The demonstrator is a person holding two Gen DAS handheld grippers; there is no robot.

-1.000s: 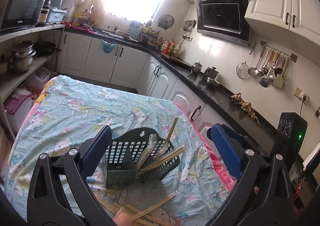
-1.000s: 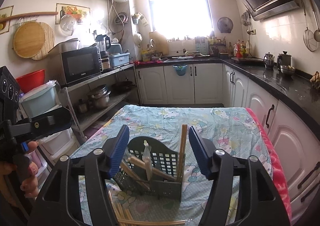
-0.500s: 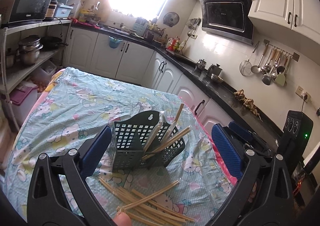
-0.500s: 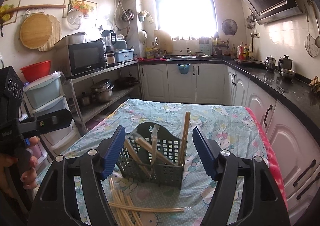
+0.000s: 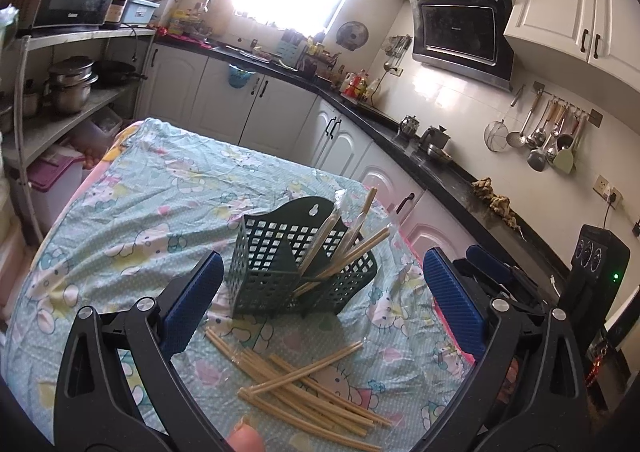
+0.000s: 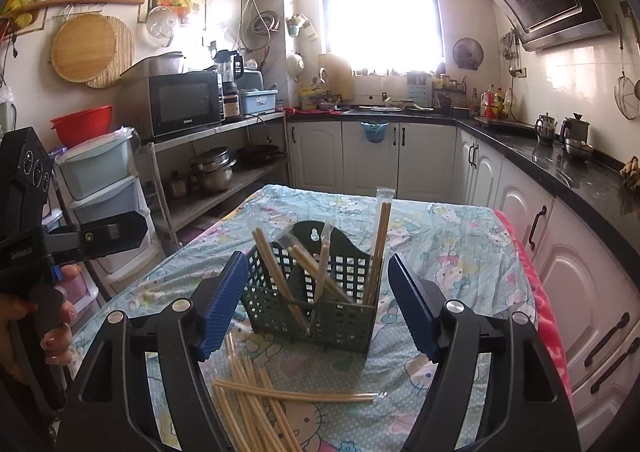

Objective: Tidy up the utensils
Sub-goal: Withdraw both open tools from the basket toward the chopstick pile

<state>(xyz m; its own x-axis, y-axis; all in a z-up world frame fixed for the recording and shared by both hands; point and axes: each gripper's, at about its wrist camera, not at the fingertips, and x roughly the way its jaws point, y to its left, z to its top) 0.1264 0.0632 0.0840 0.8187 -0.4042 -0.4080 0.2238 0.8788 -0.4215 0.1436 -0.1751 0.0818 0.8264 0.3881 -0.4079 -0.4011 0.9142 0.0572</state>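
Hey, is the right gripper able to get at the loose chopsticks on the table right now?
Probably yes. The right gripper is open and empty, and the loose chopsticks lie uncovered on the cloth just below it, in front of the basket. Nothing blocks the way.

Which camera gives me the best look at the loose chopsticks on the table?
The left wrist view: the loose chopsticks lie spread out and almost whole in front of the caddy. In the right wrist view the pile runs off the bottom edge, partly behind the right gripper.
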